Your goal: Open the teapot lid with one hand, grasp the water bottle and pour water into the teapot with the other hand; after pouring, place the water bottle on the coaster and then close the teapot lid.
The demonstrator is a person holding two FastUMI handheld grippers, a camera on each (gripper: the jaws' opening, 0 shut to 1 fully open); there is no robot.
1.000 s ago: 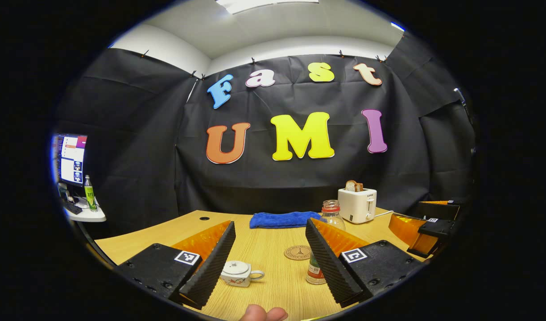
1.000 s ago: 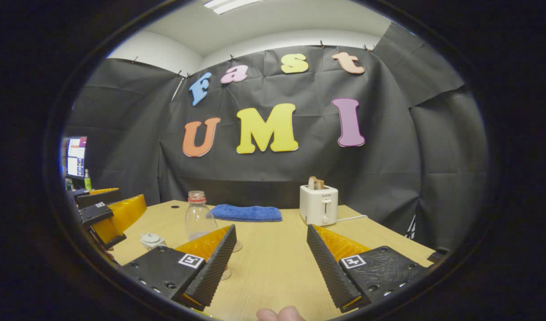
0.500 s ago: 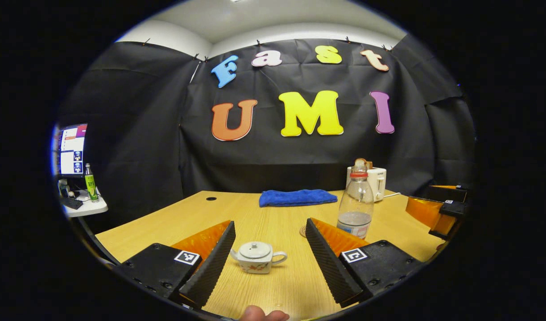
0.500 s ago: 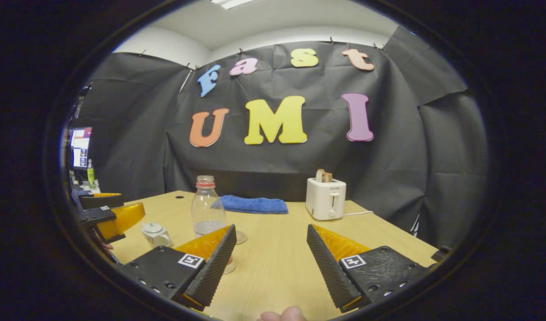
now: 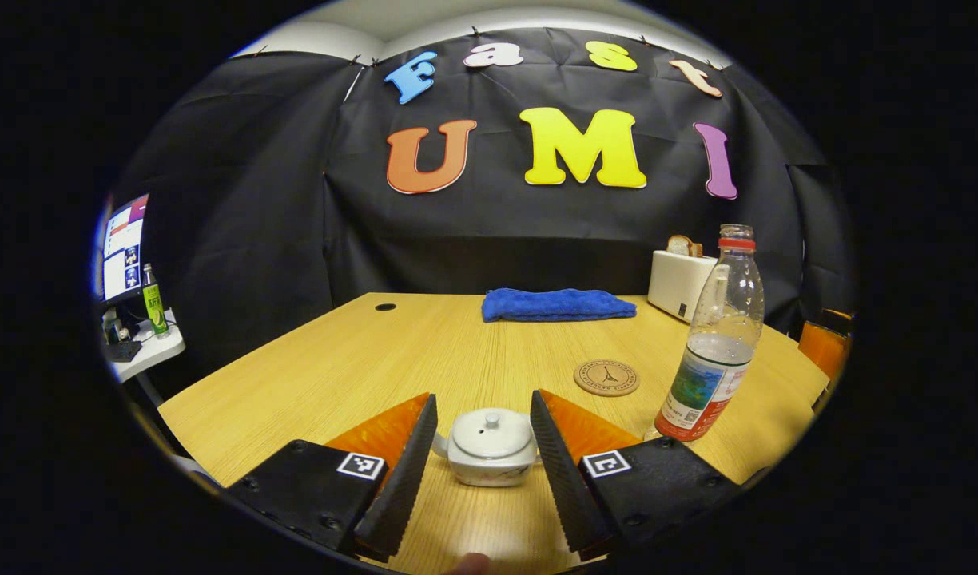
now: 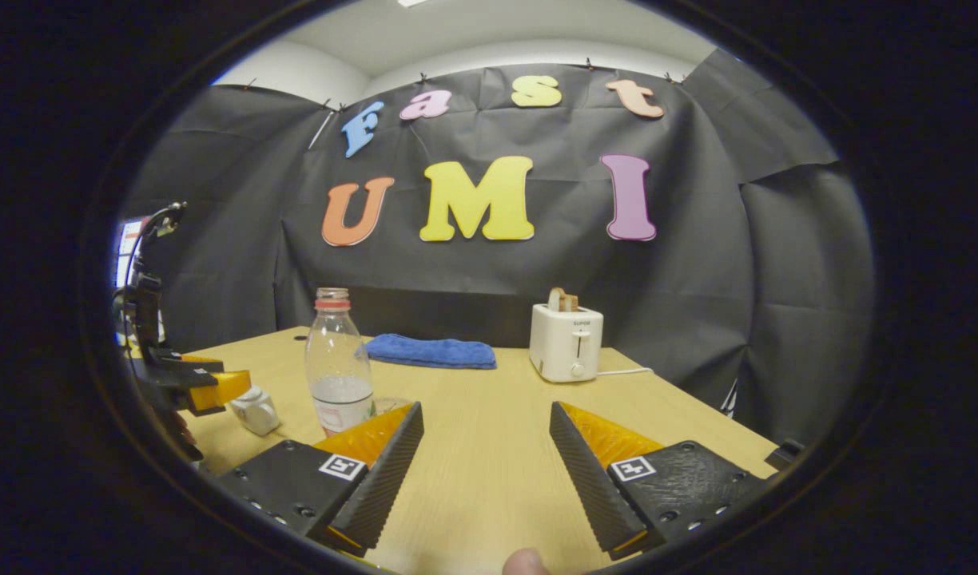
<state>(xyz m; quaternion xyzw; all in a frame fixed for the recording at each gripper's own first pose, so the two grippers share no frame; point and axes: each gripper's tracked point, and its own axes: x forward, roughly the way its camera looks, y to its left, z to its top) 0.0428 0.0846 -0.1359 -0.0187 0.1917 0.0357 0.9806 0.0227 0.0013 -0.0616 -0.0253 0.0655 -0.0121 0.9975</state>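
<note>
A small white teapot (image 5: pixel 490 449) with its lid (image 5: pixel 492 423) on stands on the wooden table (image 5: pixel 361 359). My left gripper (image 5: pixel 483 397) is open, with one finger on each side of the pot and not touching it. A clear water bottle (image 5: pixel 717 343) with a red neck ring, holding a little water, stands upright to the right. The round cork coaster (image 5: pixel 606 377) lies bare between pot and bottle. My right gripper (image 6: pixel 486 409) is open over bare table, with the bottle (image 6: pixel 339 367) ahead to its left. Farther left are the teapot (image 6: pixel 253 409) and the left gripper (image 6: pixel 209 383).
A folded blue towel (image 5: pixel 557 304) lies at the table's back. A white toaster (image 6: pixel 566 345) with bread in it stands at the back right, its cord trailing right. A side shelf with a monitor and a green bottle (image 5: pixel 151 302) is off the left edge.
My left gripper has come down and forward, so the teapot now sits between its fingers, which stand a little closer together. The right gripper has dropped slightly and stays open.
</note>
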